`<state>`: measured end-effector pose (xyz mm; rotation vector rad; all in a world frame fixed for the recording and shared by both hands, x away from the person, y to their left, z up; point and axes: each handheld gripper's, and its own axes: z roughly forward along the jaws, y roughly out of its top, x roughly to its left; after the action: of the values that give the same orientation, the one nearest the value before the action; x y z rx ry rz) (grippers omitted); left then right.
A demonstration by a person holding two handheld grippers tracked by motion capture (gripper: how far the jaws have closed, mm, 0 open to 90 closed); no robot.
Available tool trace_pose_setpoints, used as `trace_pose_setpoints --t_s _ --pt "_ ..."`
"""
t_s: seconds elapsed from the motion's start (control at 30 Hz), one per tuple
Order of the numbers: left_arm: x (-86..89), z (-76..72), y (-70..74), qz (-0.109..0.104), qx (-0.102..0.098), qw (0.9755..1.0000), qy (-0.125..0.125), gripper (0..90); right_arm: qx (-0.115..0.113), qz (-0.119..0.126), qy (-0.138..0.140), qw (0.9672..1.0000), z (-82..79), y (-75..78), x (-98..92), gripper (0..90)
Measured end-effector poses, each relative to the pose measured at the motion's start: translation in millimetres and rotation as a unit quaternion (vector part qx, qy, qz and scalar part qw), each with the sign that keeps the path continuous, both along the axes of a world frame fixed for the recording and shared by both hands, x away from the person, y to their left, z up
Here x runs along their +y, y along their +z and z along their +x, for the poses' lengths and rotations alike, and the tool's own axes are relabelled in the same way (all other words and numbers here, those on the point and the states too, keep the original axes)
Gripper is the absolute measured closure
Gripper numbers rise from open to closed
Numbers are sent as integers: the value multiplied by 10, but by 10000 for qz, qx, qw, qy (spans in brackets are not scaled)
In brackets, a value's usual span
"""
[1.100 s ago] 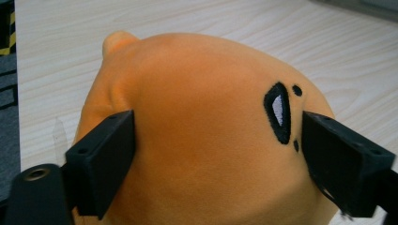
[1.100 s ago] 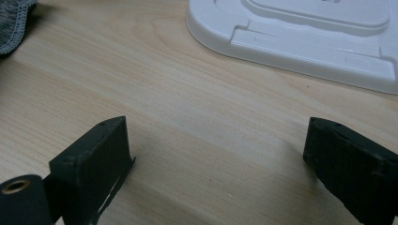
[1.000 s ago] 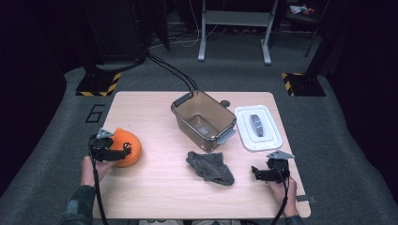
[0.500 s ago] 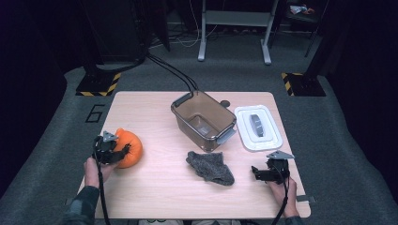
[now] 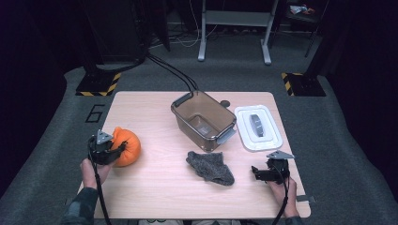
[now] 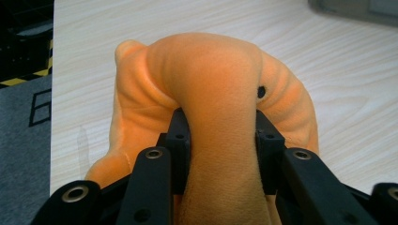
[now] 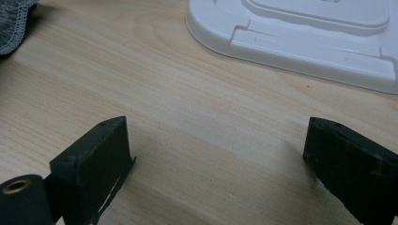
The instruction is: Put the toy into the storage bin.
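An orange plush pumpkin [image 5: 127, 145] lies near the left edge of the wooden table [image 5: 155, 192]. My left gripper [image 5: 117, 151] comes at it from the left. Its jaws have just been closing, and they now pinch a fold of the soft pumpkin [image 6: 211, 89] between the pads of my left gripper [image 6: 220, 129]. My right gripper [image 5: 256, 172] rests low at the front right of the table. In the right gripper view my right gripper [image 7: 218, 140] stands open over bare wood, with nothing between its fingers.
A crumpled grey cloth [image 5: 210, 166] lies at the front middle, its edge [image 7: 14, 18] to the left of my right gripper. A clear brown bin [image 5: 202, 119] stands at the centre back. Its white lid [image 5: 258, 127] lies flat beside it, just beyond my right gripper [image 7: 305, 33].
The left gripper's jaws have closed on the orange pumpkin and squeezed it in. The right gripper has stayed where it was.
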<state>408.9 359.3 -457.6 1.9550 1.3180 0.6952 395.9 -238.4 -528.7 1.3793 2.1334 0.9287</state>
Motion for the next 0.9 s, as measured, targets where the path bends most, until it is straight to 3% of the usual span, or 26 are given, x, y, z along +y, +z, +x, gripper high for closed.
trace_pose_setpoints --t_s 0.33,0.9 --pt "-57 -10 164 -32 -248 9997 -84 665 17 -7 16 10000 -2 1 -3 69" --pt "-251 146 426 -10 -336 9991 -270 657 13 -4 8 10000 -2 0 -2 69"
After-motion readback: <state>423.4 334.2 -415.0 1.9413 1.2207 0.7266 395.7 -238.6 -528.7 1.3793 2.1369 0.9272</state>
